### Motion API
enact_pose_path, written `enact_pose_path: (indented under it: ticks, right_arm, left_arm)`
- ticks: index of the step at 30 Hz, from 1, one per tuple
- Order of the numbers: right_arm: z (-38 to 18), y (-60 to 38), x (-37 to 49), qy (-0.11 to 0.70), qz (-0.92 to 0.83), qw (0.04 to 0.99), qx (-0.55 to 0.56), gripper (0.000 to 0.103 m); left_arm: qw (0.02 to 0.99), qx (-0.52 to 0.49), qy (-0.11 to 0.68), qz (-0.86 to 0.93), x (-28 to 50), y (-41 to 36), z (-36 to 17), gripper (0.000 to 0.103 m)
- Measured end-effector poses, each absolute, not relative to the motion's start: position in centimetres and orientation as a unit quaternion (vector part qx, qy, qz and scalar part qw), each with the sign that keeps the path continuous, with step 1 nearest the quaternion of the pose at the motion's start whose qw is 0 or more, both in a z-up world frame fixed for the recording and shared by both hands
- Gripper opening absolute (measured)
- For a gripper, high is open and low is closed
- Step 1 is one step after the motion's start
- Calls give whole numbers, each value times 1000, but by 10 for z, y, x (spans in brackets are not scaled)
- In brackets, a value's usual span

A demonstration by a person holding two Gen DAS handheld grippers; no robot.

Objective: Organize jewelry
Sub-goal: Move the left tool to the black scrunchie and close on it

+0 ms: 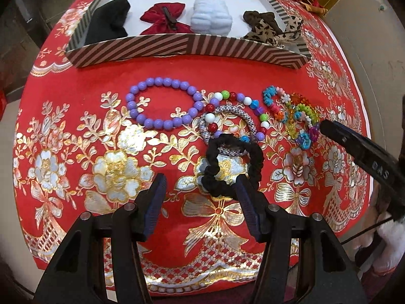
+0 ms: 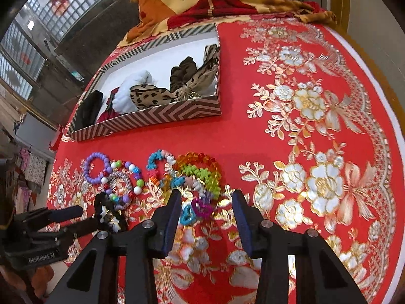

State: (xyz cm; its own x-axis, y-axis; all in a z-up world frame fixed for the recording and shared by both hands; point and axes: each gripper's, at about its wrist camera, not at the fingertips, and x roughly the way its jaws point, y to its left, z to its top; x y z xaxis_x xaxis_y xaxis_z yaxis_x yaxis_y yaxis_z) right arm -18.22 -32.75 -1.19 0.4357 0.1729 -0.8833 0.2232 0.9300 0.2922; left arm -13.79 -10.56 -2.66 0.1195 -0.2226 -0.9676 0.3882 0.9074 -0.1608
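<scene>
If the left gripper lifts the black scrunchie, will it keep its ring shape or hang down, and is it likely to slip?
The black scrunchie is ruched fabric, so it will probably sag into a long loop. It looks light, and its soft gathers should grip the ribbed pads, so slipping seems unlikely. It overlaps the grey woven bracelet, which might drag along.

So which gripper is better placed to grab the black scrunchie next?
Left. The left gripper is open right over the black scrunchie, whose near loop lies between its fingers. The right gripper sits over the colourful plastic bracelets, off to the side.
</scene>
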Motion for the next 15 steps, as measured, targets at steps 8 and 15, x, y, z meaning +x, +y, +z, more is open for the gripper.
enact_pose_path:
  ticks: [8, 15]
  right_arm:
    - [-27, -332, -169, 540, -4, 818, 198, 17]
    - [-15, -331, -172, 528, -1, 828, 191, 9]
  left_arm:
    - [749, 84, 628, -197, -133, -112, -34, 56]
    - [741, 77, 635, -205, -126, -119, -40, 20]
